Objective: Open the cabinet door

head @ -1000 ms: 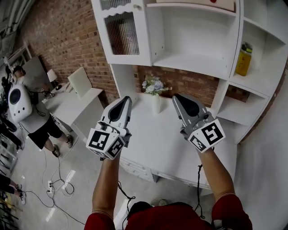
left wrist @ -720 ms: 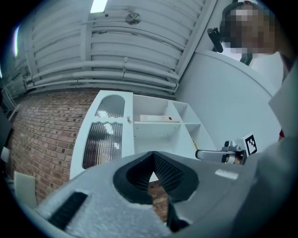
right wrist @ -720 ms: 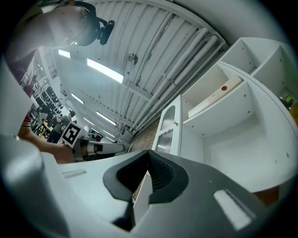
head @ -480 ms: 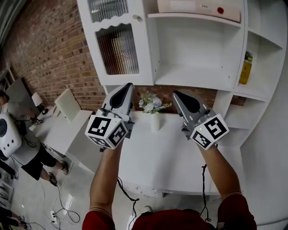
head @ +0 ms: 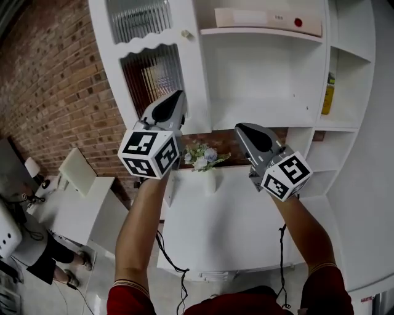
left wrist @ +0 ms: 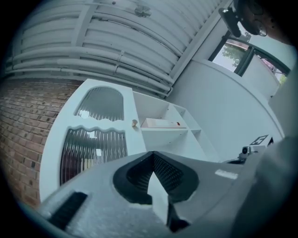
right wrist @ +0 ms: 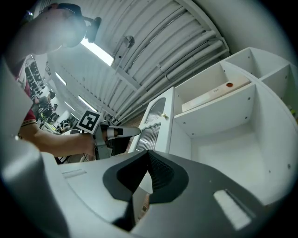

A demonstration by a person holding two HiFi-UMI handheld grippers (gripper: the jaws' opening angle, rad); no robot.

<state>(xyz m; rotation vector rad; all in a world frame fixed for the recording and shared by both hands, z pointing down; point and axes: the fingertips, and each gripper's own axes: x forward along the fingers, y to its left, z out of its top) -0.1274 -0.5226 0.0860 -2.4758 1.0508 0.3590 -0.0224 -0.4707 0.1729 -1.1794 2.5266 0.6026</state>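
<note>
The white cabinet door (head: 154,74) has ribbed glass panes and a small round knob (head: 186,35) on its right edge; it stands closed. My left gripper (head: 176,98) is raised in front of the lower pane, below the knob and apart from it, jaws shut and empty. My right gripper (head: 241,130) is lower and to the right, before the open shelves, also shut and empty. In the left gripper view the door (left wrist: 100,139) and knob (left wrist: 134,123) lie beyond the closed left gripper (left wrist: 152,153). The right gripper view shows the closed right gripper (right wrist: 149,152), the door (right wrist: 153,125) and the left gripper (right wrist: 132,132).
Open white shelves (head: 258,80) adjoin the door, with a flat pale box (head: 265,17) on top and a yellow bottle (head: 329,92) at the right. A vase of flowers (head: 206,160) stands on the white desk (head: 228,227). Brick wall, a side table (head: 74,209) and a person (head: 18,246) at left.
Both grippers have risen toward the cabinet, the left one more, from above the desk to in front of the door's lower pane. Both stayed shut.
</note>
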